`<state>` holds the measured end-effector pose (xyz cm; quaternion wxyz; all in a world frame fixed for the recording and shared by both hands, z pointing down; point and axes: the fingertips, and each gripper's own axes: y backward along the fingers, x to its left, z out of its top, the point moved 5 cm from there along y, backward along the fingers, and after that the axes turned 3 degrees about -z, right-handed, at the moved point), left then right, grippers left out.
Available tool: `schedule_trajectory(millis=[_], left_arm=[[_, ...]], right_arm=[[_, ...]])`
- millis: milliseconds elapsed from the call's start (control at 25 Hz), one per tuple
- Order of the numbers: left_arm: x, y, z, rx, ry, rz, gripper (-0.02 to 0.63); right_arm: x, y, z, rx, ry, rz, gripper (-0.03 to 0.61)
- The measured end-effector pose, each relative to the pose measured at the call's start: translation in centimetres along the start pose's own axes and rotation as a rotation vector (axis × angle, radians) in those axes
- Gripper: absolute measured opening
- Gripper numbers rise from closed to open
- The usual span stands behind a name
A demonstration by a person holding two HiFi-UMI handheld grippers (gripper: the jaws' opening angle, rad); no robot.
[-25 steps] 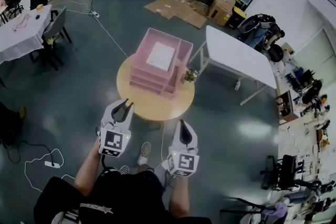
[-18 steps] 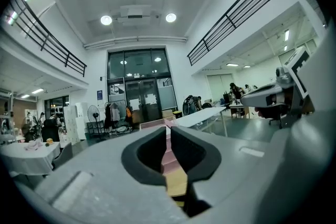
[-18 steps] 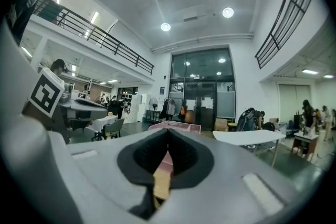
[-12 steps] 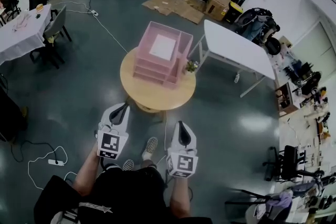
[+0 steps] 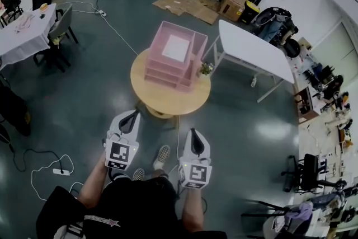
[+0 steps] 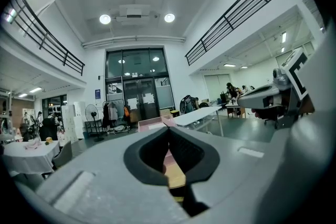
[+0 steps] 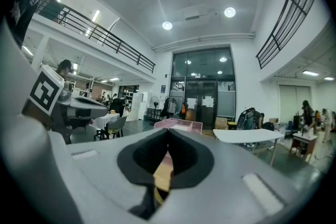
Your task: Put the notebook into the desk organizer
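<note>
Jaws on the left gripper (image 5: 134, 113) and right gripper (image 5: 193, 132) meet tip to tip, empty, held low near the body. That is probably because the flat white notebook (image 5: 175, 47) lies in the top tray of the pink plastic desk organizer (image 5: 162, 73) on the round wooden table (image 5: 168, 101).

Bright ceiling spotlights (image 6: 169, 18), glare patches on glossy floor (image 5: 274, 132), strong fisheye bending, dark vignetted corners

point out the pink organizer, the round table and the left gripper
pink organizer (image 5: 164, 72), head view, front drawer tiers
round table (image 5: 168, 102), head view, bare top
left gripper (image 5: 135, 112), head view, closed tips
</note>
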<state>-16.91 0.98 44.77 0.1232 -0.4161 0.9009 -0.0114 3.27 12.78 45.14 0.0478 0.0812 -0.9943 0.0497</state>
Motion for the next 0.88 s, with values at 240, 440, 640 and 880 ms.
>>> schedule_trajectory(millis=[240, 440, 640, 880], left_arm=[[0.32, 0.10, 0.12, 0.000, -0.004, -0.001, 0.011], [0.03, -0.01, 0.05, -0.001, -0.007, 0.000, 0.011], [0.32, -0.16, 0.08, -0.001, -0.005, 0.002, 0.011], [0.01, -0.02, 0.67, -0.001, -0.006, 0.007, 0.011]], right_arm=[[0.46, -0.07, 0.23, 0.002, 0.003, 0.003, 0.005], [0.09, -0.03, -0.02, 0.002, 0.002, 0.003, 0.005], [0.19, -0.44, 0.12, 0.005, 0.004, 0.006, 0.005], [-0.14, -0.08, 0.54, -0.002, 0.007, 0.011, 0.005]])
